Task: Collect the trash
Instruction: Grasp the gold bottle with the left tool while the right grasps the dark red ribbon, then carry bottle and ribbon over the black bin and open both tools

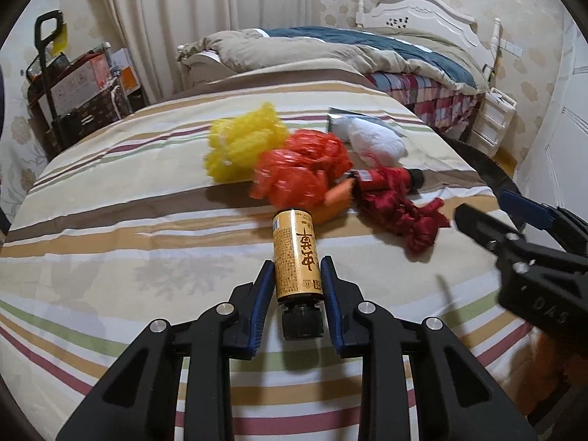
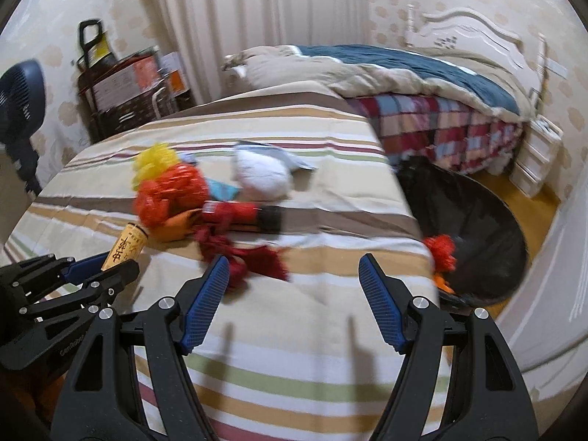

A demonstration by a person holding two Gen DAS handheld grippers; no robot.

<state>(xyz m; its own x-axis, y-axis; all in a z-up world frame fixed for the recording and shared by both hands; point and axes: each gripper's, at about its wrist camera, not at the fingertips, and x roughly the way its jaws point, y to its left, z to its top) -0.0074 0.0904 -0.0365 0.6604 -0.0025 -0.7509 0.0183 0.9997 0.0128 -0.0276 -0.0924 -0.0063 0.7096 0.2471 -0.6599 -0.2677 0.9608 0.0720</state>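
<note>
1. While the left tool (image 1: 297, 275) points across the striped bed (image 1: 128, 242), its two blue pads are clamped on the sides of a gold bottle (image 1: 297, 257), whose black cap faces the camera and whose base points toward the pile of trash.
2. From the right wrist view the same bottle (image 2: 126, 246) sticks out of the left tool (image 2: 106, 262) at the lower left, held above the bedspread.
3. The right tool (image 2: 294, 275) stands wide apart with nothing between its pads, over the striped bed (image 2: 294, 330) near its right edge.
4. Beyond the bottle lies the trash: a yellow mesh bag (image 1: 242, 143), an orange mesh bag (image 1: 297, 172) touching it, a white plastic bag (image 1: 375, 139) behind, and a dark red cloth (image 1: 408, 217) to the right.
5. A folded red umbrella (image 2: 242, 215) with a black tip lies between the orange bag and the white one.
6. Beside the bed, on the floor to the right, sits an open black trash bag (image 2: 477, 220); something orange-red and frilly (image 2: 441, 251) lies at its near rim.
7. A second bed (image 1: 386, 51) with a teal and beige quilt stands farther back, before a white headboard (image 1: 422, 11).
</note>
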